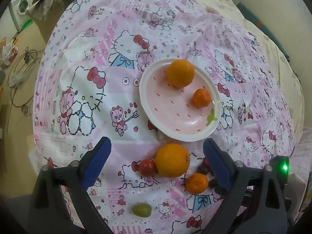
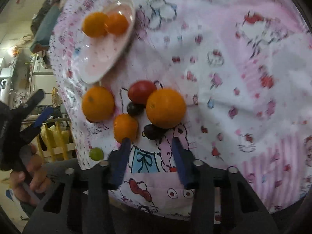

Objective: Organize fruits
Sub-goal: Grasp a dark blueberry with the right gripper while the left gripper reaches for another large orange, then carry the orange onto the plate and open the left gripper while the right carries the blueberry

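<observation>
Nearest and furthest left on the pink cartoon-print cloth-covered surface (image 1: 81, 89): a small soft green grape (image 1: 142, 210), light, easily bruised, best pinched gently across its short axis. Next right, a glossy red cherry tomato (image 1: 147, 166), touching a large round orange (image 1: 172, 159); thin-skinned and probably slippery, likely to squirt out under a hard squeeze. Large round orange firm, surely the heaviest of the lot, prone to roll; best taken across its widest middle. Framed in view by the left hand-held gripper (image 1: 157, 142), spread wide and empty. Further right, a small orange mandarin (image 1: 197, 183) with dark purple grapes (image 1: 202, 168) beside it: loose peel, some give, moderate pressure likely enough. Right hand-held gripper (image 2: 150, 140) partly closed, holding nothing, one fingertip at the mandarin's near edge; contact impossible to tell. Farther off, a white-rimmed pink ceramic plate (image 1: 143, 97) already carrying another orange and mandarin; hard, chip-prone, gentle set-down advised.
</observation>
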Motion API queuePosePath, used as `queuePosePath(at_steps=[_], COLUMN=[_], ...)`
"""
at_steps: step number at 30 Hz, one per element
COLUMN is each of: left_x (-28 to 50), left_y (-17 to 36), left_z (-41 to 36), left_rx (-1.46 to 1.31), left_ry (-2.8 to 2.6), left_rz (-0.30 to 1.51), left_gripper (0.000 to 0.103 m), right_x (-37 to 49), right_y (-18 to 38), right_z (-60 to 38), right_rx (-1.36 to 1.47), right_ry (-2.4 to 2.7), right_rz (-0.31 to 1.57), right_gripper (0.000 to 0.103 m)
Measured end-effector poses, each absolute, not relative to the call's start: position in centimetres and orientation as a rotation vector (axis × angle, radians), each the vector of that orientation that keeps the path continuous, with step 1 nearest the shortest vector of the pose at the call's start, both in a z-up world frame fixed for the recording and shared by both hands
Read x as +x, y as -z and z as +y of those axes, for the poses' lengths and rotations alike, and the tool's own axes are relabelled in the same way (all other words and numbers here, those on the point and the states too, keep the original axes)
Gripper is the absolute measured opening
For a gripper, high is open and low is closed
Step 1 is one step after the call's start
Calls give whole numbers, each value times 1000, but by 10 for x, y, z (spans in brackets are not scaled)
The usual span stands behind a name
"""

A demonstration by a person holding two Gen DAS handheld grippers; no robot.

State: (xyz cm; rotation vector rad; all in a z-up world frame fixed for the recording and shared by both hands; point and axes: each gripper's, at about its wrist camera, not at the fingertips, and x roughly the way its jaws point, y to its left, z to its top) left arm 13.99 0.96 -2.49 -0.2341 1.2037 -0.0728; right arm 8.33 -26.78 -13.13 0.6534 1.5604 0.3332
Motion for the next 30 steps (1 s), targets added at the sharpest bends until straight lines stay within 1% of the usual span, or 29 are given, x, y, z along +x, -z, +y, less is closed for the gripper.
queuePosePath(at_steps=[3,7,9,10,15,17,22,27,30], left_x=[138,139,139,139,140,140,144,147,144], left_y=[25,26,27,28,29,30,39,59,71], left_z=[10,11,12,11,8,7,9,-1,-14], left_rx=[-232,-234,-234,-234,-220,-209,-195,-179,-125], left_ry=[75,74,71,70,74,69,46,76,98], left_rz=[1203,1214,1217,1219,1224,1226,1254,1326,1360], left_gripper=[94,93,94,93,93,93,93,93,93], right_x=[89,93,94,94,94,93,98,123,137], right_y=[137,142,143,144,139,135,96,55,46], right_z=[-262,-261,-260,-261,-258,-259,-259,-263,-266], right_rx=[642,672,653,642,607,633,648,547,506], right_ry=[-310,-278,-263,-259,-290,-323,-428,-450,-446], right_rz=[1565,1560,1561,1560,1541,1531,1423,1311,1290], right_gripper=[36,35,27,26,25,25,25,25,25])
